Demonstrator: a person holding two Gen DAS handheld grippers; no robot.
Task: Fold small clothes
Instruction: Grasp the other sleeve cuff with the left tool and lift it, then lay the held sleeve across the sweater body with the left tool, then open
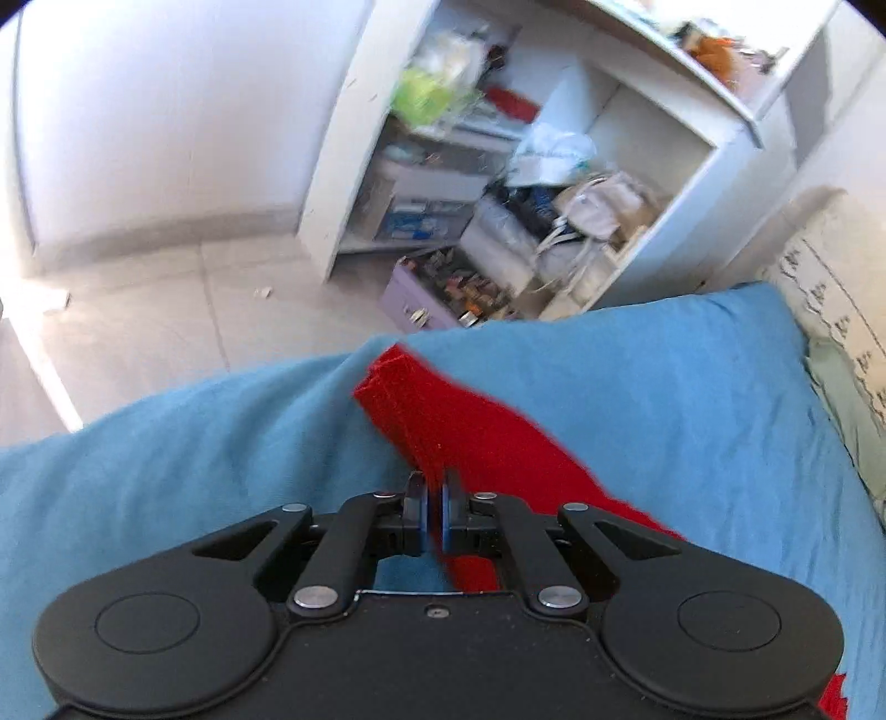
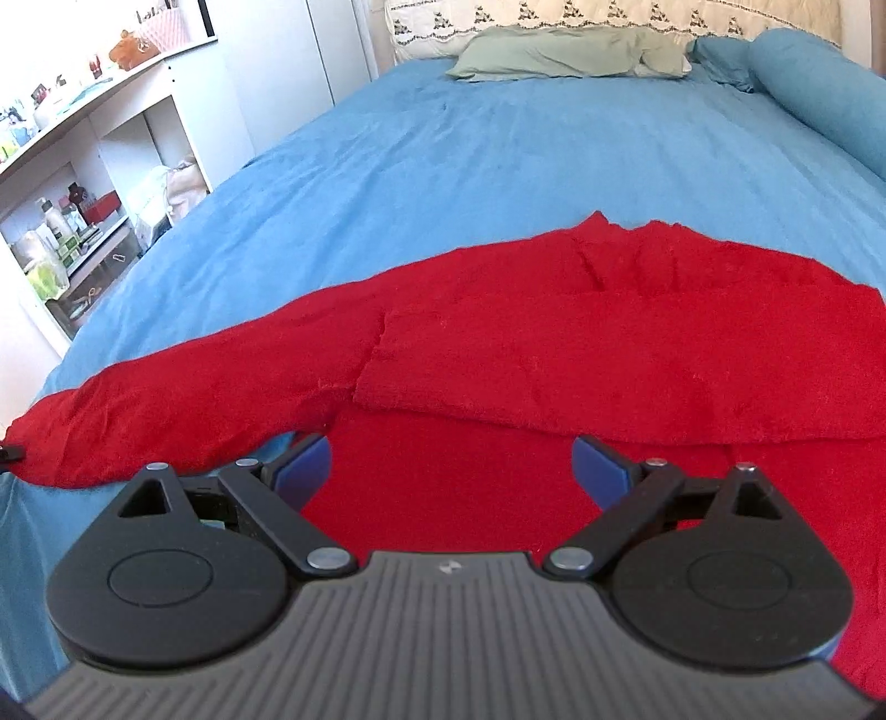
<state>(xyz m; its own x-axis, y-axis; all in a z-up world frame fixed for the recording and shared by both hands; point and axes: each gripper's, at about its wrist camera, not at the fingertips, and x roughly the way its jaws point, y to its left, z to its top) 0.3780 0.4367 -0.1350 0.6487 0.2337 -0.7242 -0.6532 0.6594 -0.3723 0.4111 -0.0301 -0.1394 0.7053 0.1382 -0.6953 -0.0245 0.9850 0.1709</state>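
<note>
I'm pinching the red garment [image 1: 454, 421] with my left gripper [image 1: 434, 498], its jaws nearly together on a sleeve that is running off toward 11 o'clock. My right gripper [image 2: 451, 459] is hovering spread wide over the body [image 2: 554, 343], gripping nothing. The knit is looking soft, light and limp, so I'm judging cuffs, hems and folded edges the best holds. It's lying across a blue bedsheet [image 2: 498, 149]; white shelving [image 1: 498, 166] is standing at 12 o'clock, pillows [image 2: 565, 52] at the head.

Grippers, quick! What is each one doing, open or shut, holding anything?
Left gripper: shut on the red garment.
Right gripper: open, holding nothing, over the garment.
</note>
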